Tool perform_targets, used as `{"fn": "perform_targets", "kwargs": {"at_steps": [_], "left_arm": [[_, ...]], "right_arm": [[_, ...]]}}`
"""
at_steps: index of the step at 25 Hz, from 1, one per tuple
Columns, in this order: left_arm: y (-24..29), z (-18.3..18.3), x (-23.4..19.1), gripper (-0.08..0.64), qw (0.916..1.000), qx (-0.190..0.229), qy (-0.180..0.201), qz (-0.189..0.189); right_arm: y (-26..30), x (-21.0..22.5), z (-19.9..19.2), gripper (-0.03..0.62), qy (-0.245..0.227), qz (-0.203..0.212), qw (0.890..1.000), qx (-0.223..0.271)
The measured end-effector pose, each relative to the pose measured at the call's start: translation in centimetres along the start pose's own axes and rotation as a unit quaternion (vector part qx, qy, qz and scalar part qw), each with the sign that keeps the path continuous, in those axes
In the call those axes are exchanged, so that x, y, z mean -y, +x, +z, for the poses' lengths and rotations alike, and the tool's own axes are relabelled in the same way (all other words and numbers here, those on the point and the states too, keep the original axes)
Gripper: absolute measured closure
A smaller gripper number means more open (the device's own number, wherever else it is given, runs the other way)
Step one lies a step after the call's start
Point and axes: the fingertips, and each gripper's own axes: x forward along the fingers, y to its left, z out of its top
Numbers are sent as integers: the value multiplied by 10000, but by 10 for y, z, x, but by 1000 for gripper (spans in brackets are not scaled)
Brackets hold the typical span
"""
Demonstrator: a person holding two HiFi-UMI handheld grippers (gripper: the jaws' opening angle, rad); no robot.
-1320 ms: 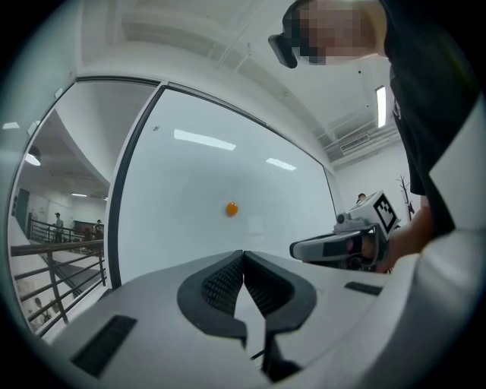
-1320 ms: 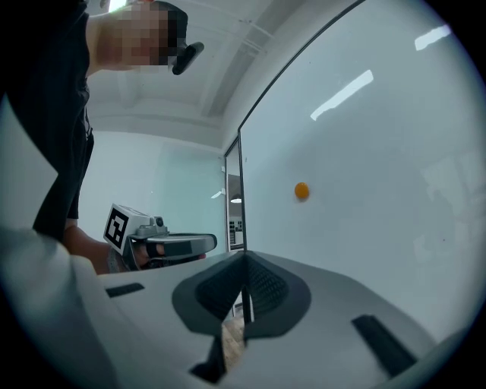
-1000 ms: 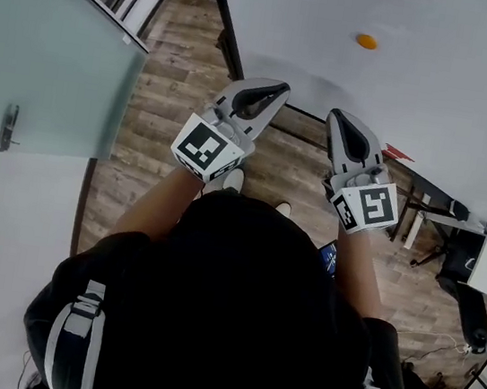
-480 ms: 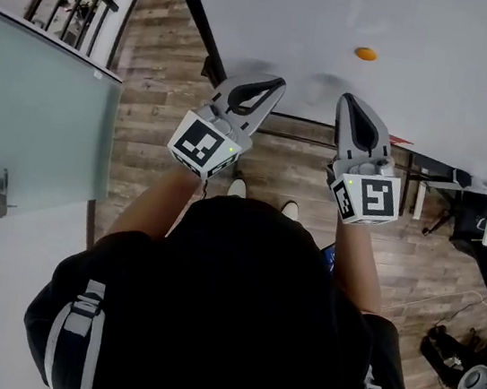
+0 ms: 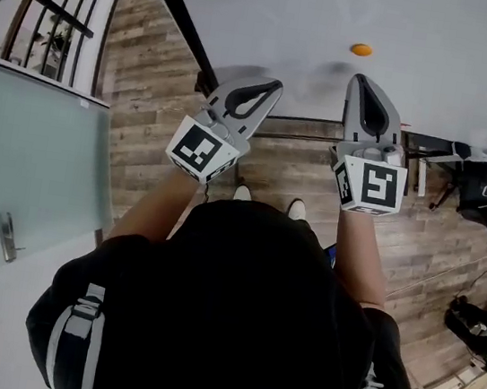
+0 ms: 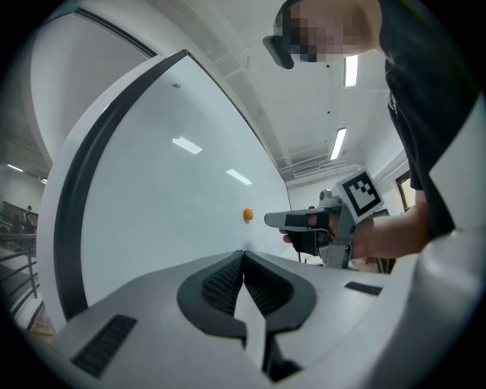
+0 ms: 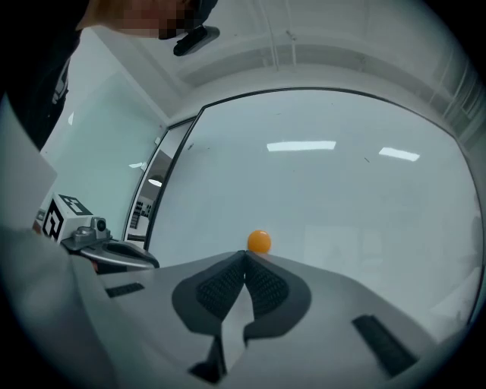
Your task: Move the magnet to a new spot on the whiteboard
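Ahead of the closed right gripper (image 7: 243, 262) sits the magnet (image 7: 259, 241); apart.

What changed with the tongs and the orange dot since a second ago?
The right tongs moved forward, closer to the orange magnet, and now point at it without touching. Nothing was grabbed or let go. The left tongs barely moved, both tongs stayed shut and empty, and the magnet stayed on the whiteboard.
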Motion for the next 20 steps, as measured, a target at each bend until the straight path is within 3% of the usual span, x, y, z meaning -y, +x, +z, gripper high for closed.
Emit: {"fn": "perform_targets", "kwargs": {"at_steps": [9, 20], "left_arm": [[-4, 2, -5, 555, 9997, 91, -40, -244], [0, 0, -8, 555, 9992, 75, -23, -383]], "right_arm": [[11, 8, 16, 571, -357, -529, 9979, -48], [23, 22, 17, 486, -650, -949, 9932, -155]]}}
